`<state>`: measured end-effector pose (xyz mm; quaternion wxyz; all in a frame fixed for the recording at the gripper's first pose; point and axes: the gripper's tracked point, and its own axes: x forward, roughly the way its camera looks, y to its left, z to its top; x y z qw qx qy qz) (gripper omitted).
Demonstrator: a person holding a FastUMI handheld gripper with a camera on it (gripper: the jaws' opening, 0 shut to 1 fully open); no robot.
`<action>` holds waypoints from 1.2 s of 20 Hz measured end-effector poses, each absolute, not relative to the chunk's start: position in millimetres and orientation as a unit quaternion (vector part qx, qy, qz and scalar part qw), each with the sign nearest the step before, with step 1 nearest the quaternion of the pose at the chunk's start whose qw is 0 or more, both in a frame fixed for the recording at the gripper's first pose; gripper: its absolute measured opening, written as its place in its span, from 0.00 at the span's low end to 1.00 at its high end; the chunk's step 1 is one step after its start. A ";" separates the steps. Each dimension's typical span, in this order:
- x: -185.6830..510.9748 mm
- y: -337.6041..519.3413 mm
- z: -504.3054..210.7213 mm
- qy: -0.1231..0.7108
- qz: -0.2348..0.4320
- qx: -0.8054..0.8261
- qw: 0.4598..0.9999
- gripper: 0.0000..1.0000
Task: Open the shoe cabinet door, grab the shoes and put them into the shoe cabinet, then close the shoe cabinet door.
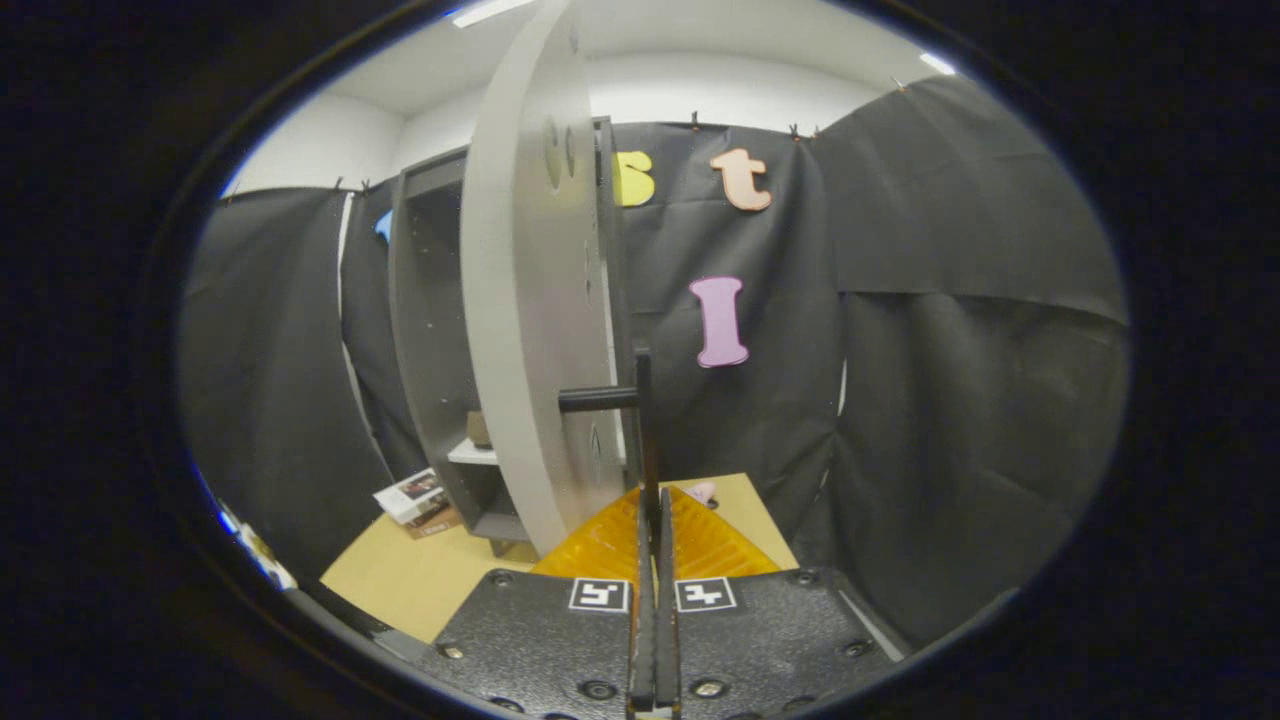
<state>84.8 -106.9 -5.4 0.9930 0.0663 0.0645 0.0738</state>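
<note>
Here, gripper [653,520] with jaws pinching the door handle [625,400], cabinet door [525,300] swung open, shoe cabinet [435,330] behind it.

1 cabinet [430,330], 1 door [520,300], 1 handle [643,420], 2 fingers [645,560]

The shoe cabinet door [520,300] is showing a smooth, matt grey painted board; its handle [600,399] is looking like matt black metal or plastic. The shoe cabinet [425,330] is wearing a darker matt finish. The tongs [653,540], pressed together on the handle's bar, are sitting on a rough-textured plate. The table [420,580] is looking like pale, smooth wood. The magazine [412,495] paper is shining glossy.
</note>
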 end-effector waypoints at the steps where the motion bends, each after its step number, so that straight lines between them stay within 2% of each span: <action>1: 85.0 -104.1 -4.7 0.064 0.084 0.064 0.992 0.04; 8: 82.2 -110.0 -4.6 0.060 0.074 0.066 0.993 0.04; 10: 74.7 -117.3 -0.4 0.048 0.055 0.066 0.995 0.09; 16: 27.0 -137.7 16.9 -0.004 -0.023 0.029 0.999 0.81; 17: 18.1 -136.0 16.3 -0.010 -0.036 0.022 0.999 0.96; 18: 8.7 -132.7 16.0 -0.014 -0.048 0.014 0.999 1.00; 21: -11.0 -108.9 4.6 -0.013 -0.065 -0.012 0.998 1.00; 24: -16.6 -65.6 -22.6 0.010 -0.053 -0.010 0.998 1.00</action>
